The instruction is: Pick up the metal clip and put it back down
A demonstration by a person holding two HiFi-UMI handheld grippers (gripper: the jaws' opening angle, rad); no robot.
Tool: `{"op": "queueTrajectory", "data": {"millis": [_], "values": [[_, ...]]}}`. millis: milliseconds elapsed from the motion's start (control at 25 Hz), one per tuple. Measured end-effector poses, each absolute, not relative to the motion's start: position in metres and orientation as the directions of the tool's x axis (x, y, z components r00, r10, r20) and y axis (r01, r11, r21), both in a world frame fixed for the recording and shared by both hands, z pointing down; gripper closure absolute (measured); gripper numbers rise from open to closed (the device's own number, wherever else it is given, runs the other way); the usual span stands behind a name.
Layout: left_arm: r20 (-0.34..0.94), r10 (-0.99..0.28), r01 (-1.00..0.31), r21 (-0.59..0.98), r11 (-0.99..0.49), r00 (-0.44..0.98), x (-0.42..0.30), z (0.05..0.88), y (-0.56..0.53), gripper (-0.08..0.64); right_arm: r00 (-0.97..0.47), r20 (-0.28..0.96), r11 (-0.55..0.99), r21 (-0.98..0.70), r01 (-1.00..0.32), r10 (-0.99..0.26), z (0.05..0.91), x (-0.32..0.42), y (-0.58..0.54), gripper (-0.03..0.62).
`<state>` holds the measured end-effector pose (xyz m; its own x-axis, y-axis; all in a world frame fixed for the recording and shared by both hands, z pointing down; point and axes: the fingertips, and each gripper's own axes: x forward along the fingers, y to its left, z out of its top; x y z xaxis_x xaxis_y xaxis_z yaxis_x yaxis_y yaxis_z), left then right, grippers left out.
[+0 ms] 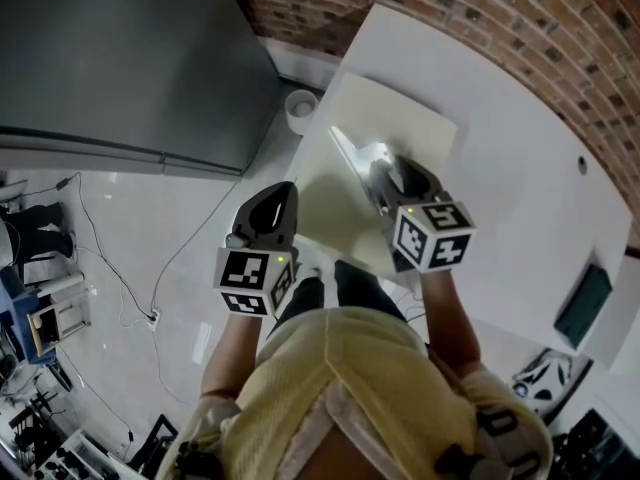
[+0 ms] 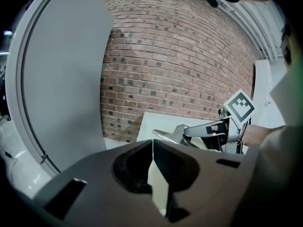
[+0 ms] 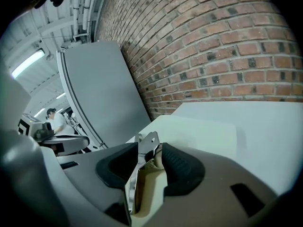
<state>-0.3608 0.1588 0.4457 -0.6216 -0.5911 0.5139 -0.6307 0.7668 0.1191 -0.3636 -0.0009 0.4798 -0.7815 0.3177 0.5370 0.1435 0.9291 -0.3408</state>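
The right gripper (image 3: 151,159) has its fingers pinched on the metal clip (image 3: 143,156), holding it over the cream mat (image 1: 405,118) near the tabletop's (image 1: 520,198) left edge. It looks to be lifted clear of the mat, though that's hard to confirm.

The clip is probably light, stiff and pretty slick, being thin shiny steel, so a flat squeeze across the handle end seems the safest hold. Grab the springy mouth and it'd likely twist out.

The left gripper (image 1: 280,196) hangs just off that left edge, fingers pressed together with nothing between them.

Count-wise: one clip, one mat, two grippers.
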Motion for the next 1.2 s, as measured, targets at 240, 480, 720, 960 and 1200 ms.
{"op": "queueTrajectory", "data": {"millis": [240,480,720,960,1200], "values": [[0.521,-0.575,-0.612,0.122,0.782,-0.631,-0.362,0.449,0.164,0.555,-0.77,0.548,0.932,-0.323,0.167,0.328,0.485,-0.37,0.003,0.456],[0.523,-0.569,-0.603,0.127,0.788,-0.634,-0.364,0.451,0.172,0.555,-0.76,0.575,0.947,-0.269,0.174,0.303,0.488,-0.372,0.007,0.456],[0.514,-0.576,-0.607,0.129,0.784,-0.635,-0.368,0.447,0.178,0.555,-0.758,0.58,0.951,-0.252,0.181,0.298,0.484,-0.372,0.012,0.461],[0.506,-0.578,-0.606,0.13,0.785,-0.64,-0.367,0.446,0.186,0.555,-0.768,0.569,0.953,-0.233,0.191,0.293,0.475,-0.367,0.021,0.51],[0.499,-0.594,-0.615,0.144,0.775,-0.631,-0.36,0.443,0.192,0.555,-0.775,0.559,0.953,-0.233,0.195,0.296,0.469,-0.356,0.034,0.546]]}}
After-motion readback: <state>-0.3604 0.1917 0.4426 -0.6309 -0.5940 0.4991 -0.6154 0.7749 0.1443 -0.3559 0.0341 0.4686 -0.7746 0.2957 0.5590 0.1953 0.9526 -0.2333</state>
